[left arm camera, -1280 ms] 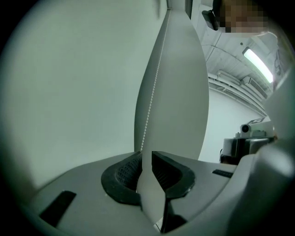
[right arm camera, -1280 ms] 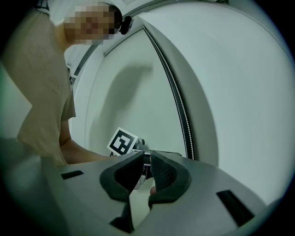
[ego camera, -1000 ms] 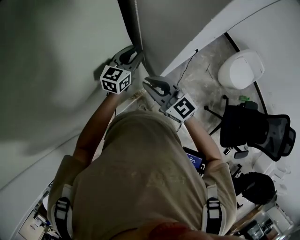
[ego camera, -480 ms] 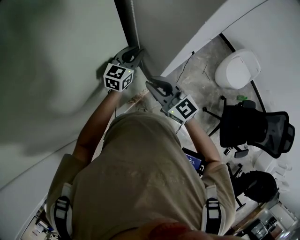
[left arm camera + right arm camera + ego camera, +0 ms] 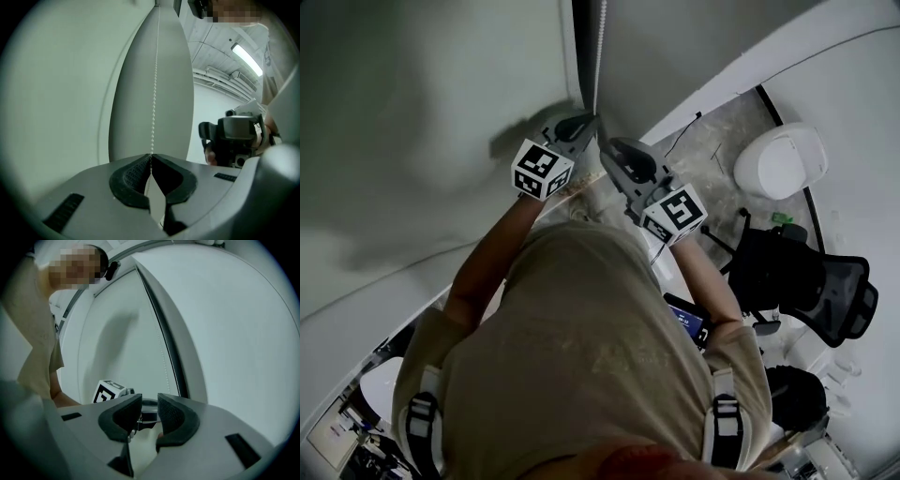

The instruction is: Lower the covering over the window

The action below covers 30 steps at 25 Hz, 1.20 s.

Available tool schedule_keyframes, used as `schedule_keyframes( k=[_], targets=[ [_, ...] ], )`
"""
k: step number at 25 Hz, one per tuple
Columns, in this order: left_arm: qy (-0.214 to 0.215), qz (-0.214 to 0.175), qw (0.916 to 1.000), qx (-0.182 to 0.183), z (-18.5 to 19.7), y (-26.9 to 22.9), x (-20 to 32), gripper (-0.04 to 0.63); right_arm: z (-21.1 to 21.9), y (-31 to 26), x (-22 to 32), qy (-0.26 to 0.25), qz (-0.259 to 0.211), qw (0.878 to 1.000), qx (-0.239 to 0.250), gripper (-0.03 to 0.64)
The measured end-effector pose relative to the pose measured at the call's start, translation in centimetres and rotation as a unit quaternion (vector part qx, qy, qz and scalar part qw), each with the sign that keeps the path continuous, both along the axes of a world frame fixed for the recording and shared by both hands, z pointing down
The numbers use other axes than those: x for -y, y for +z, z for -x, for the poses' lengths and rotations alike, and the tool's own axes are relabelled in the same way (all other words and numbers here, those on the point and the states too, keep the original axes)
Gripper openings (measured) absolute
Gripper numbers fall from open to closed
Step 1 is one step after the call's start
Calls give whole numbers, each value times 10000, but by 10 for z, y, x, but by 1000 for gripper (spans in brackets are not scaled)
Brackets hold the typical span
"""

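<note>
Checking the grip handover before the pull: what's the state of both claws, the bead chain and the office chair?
Left claw: shut on the bead chain; jaws have just been closing.
Right claw: open, pads pressing on nothing; jaws have just been opening.
Bead chain: pinched at its lower end, running straight up from there.
Office chair: upright, nobody in it.

The left gripper [image 5: 151,157] and right gripper [image 5: 149,414] are grey with black ribbed pads [image 5: 129,177] — each carries a cube [image 5: 542,170] patterned in black-and-white squares. Bead chain [image 5: 153,93] white, shirt [image 5: 581,347] tan, chair [image 5: 797,277] black, floor [image 5: 712,150] mottled grey.
</note>
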<state>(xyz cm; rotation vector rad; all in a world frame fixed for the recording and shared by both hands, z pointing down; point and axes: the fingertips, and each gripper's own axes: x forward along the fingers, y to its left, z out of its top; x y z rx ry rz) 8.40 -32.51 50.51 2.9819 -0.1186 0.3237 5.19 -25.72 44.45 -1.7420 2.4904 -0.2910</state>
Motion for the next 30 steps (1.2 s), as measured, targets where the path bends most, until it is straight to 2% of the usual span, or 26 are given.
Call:
schedule_keyframes(
  k=[2, 6, 14, 18, 24, 27, 30],
  targets=[
    [-100, 27, 9999, 12, 12, 0, -14, 26, -1, -4, -3, -106, -23, 9999, 115, 112],
    [-359, 21, 9993, 56, 26, -4, -40, 26, -9, -10, -8, -227, 42, 9997, 115, 116],
    [-1014, -53, 9948, 62, 49, -5, -87, 26, 14, -18, -30, -1155, 174, 9932, 8, 115],
    [-1385, 123, 9902, -95, 51, -6, -105, 26, 21, -13, -43, -1520, 237, 9881, -23, 115],
    [-1624, -1, 9865, -206, 51, -15, -145, 26, 26, -17, -67, -1810, 133, 9834, -49, 97],
    [-1741, -51, 9844, -253, 60, -12, -150, 26, 35, -16, -70, -1901, 102, 9817, -70, 53],
    [-1800, -69, 9832, -292, 66, -12, -153, 26, 38, -17, -73, -1947, 60, 9808, -57, 44]
  ],
)
